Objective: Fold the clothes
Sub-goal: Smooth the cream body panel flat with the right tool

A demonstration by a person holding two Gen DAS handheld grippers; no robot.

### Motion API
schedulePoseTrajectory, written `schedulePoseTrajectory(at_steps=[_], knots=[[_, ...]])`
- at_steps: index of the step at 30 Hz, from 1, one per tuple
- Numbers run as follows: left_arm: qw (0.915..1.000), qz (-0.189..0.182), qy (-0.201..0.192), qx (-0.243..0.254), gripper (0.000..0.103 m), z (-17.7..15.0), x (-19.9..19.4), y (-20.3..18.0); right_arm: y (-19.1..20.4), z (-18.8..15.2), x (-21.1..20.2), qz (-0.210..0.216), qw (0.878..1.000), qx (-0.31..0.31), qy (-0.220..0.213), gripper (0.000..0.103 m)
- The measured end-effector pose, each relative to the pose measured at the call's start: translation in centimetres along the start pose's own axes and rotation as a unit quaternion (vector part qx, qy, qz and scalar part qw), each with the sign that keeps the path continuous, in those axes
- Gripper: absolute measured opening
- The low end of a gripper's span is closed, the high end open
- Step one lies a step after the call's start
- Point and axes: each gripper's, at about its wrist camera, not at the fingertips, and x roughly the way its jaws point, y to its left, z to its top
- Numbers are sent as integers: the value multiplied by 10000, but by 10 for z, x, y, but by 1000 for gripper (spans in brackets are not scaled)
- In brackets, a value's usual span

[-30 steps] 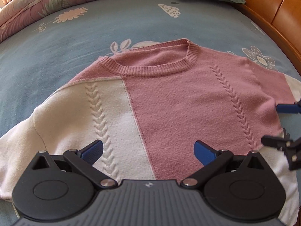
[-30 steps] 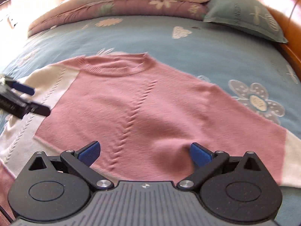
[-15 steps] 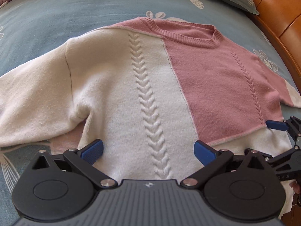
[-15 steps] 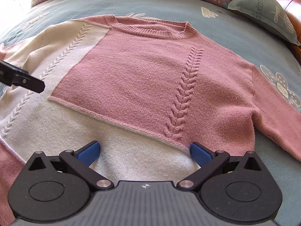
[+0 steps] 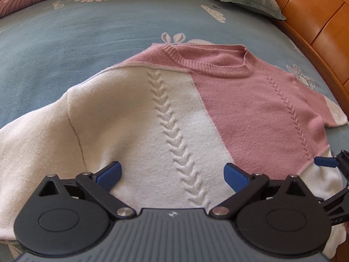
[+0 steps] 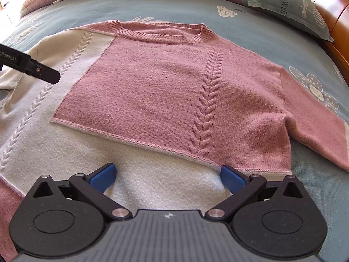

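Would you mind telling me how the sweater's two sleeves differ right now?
The left sleeve is cream all the way along; the right sleeve is pink with only a cream cuff at its end. The left sleeve lies beside the left gripper, the right sleeve farther out from the right gripper. Both lie spread on the blue bedsheet, and neither is folded in yet. Both grippers are open above the hem.

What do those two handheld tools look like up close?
Both look alike. The left tool and the right tool each have a ribbed grey body, two round black discs, black linkage arms with silver pins, and blue ribbed fingers. White lettering marks the left one's side.
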Motion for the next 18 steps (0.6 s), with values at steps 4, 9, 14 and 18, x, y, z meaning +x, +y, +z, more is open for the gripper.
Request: schedulePoseTrajectory(at_steps=[4, 9, 14, 18], knots=[[9984, 86, 60, 557, 97, 5, -14, -6, 0, 0, 0, -22, 10000, 41, 1, 103], [9966, -477, 341, 586, 97, 0, -30, -16, 0, -3, -1, -40, 9999, 99, -72, 103], [9947, -4, 414, 943, 96, -21, -24, -10, -1, -3, -1, -22, 9999, 105, -71, 103], [9963, -4, 563, 656, 96, -24, -31, -14, -1, -5, -1, -23, 9999, 106, -126, 103]])
